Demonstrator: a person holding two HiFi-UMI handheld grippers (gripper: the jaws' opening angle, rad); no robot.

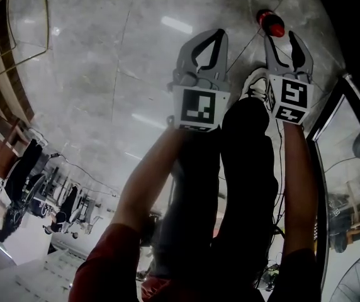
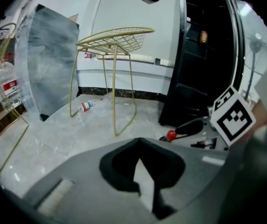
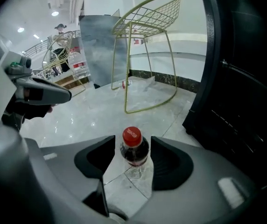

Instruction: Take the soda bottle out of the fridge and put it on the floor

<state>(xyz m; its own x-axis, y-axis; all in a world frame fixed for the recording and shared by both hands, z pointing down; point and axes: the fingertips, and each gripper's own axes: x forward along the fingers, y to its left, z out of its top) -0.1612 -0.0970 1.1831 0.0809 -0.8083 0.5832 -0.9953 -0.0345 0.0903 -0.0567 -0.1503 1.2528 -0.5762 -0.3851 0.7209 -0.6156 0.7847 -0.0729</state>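
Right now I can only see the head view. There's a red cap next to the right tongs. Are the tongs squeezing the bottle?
Observer: No. In the right gripper view the right tongs are apart. The soda bottle stands upright on the floor between them, and neither pad presses on it.
Operator: Is that the only bottle down there?
Observer: No. The left gripper view shows a second bottle lying on its side by the legs of a gold wire stand.
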